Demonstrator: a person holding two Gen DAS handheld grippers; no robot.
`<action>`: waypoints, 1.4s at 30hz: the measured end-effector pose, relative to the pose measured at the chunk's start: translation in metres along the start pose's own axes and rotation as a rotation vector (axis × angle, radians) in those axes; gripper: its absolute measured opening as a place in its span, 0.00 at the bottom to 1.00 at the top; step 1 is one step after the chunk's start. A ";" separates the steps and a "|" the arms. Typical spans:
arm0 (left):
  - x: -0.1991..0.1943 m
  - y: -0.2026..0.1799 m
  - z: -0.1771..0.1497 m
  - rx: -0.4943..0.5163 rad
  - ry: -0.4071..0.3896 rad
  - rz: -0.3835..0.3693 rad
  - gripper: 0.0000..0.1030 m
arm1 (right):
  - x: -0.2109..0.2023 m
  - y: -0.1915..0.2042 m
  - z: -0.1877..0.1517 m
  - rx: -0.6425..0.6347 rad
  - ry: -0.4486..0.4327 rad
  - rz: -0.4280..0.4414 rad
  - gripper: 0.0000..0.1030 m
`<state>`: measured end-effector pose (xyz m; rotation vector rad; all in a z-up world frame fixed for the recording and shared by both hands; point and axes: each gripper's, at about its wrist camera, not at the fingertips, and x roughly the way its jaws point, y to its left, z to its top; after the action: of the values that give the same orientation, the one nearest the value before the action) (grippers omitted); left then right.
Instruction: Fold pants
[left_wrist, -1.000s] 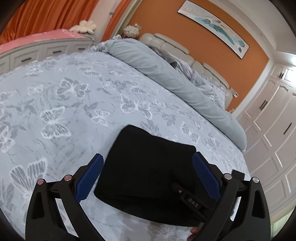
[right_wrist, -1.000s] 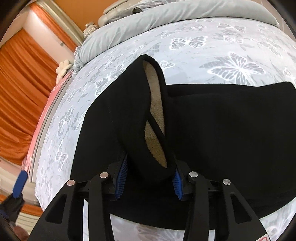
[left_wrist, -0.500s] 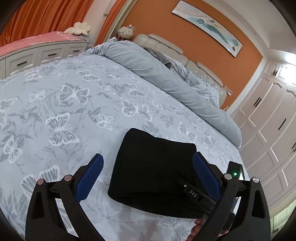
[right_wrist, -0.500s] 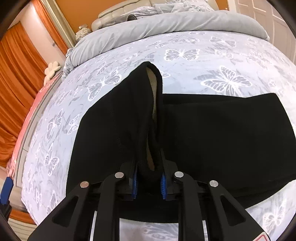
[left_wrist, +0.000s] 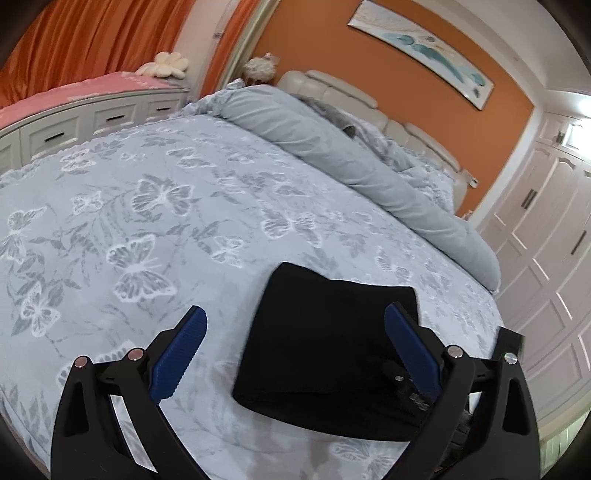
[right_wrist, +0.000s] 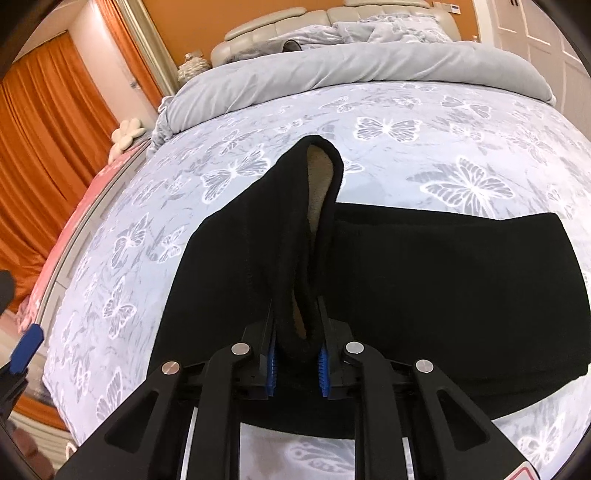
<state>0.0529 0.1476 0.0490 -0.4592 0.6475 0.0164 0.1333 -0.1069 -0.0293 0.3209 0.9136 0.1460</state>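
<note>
pants: black pants, folded into a flat block on the bedspread; one edge is pulled up into a ridge running from the right gripper's pads away toward the headboard, tan fleecy lining showing inside the fold.
pants vs right tool: bulk of the block lies right of and beyond the pads; a smaller flap lies to their left.
pants vs left tool: block sits ahead, between the two fingers but closer to the right-hand one, not touched by either pad.
right gripper: right gripper pinched together on the raised edge, blue pads pressing both sides of the cloth, pointing steeply down.
left gripper: left gripper spread wide, nothing between the pads but air and the bed below.
other tool in view: a blue pad of the left gripper shows at the far left edge of the right wrist view.
bed: butterfly print, grey duvet rolled back beyond the pants, beige headboard behind it.
room: orange curtain left of right tool, white wardrobe right of left tool.
</note>
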 end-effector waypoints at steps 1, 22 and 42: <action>0.004 0.006 0.002 -0.016 0.014 0.007 0.92 | -0.001 -0.004 0.001 0.014 0.002 0.021 0.15; 0.072 -0.022 -0.029 0.084 0.206 0.041 0.92 | -0.062 -0.220 -0.017 0.178 0.003 0.011 0.21; 0.121 -0.075 -0.103 0.133 0.499 -0.201 0.27 | -0.070 -0.248 -0.025 0.310 0.067 0.238 0.29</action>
<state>0.1018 0.0220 -0.0640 -0.3993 1.0811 -0.3393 0.0678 -0.3537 -0.0733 0.7168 0.9630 0.2352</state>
